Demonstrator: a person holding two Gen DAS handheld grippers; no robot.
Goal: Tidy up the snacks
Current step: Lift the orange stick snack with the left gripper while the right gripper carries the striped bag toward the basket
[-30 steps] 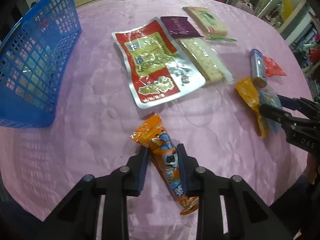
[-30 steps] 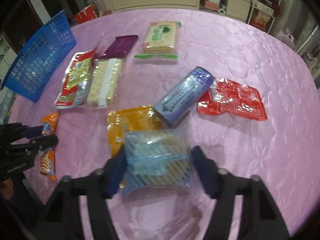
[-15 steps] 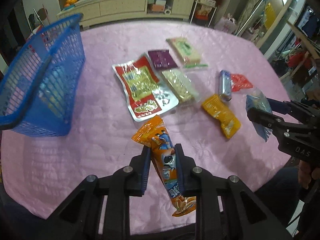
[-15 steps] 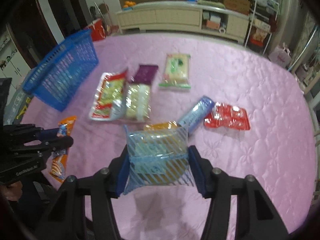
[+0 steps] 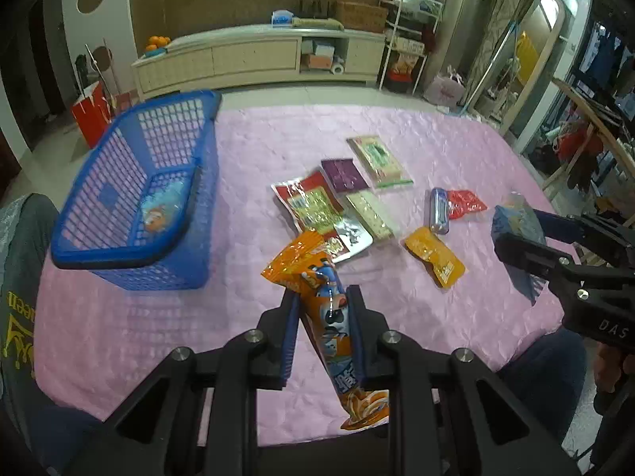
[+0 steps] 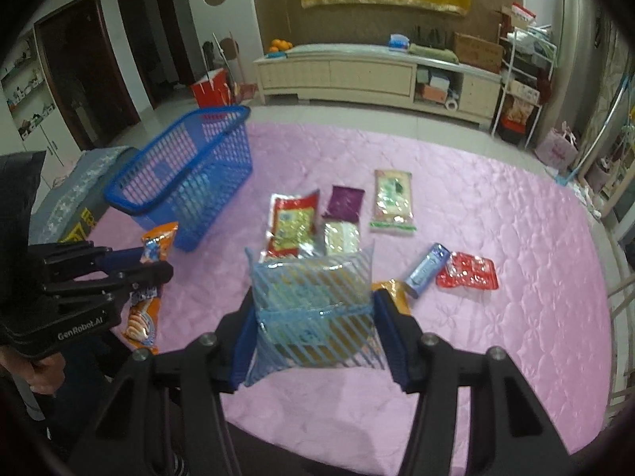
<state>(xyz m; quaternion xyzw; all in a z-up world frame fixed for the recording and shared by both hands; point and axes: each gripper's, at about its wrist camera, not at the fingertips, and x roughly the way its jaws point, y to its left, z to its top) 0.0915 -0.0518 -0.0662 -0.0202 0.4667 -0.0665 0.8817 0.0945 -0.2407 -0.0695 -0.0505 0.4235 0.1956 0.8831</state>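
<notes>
orange snack pack (image 5: 327, 313) clamped in left gripper (image 5: 322, 319) | striped bag (image 6: 313, 313) clamped in right gripper (image 6: 313, 331) | blue basket (image 5: 119, 254) at 10 o'clock, bare pink cloth (image 5: 158, 317) between

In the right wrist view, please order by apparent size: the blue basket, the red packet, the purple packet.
1. blue basket
2. red packet
3. purple packet, though it lies farther from the camera, so true sizes may be closer.
</notes>
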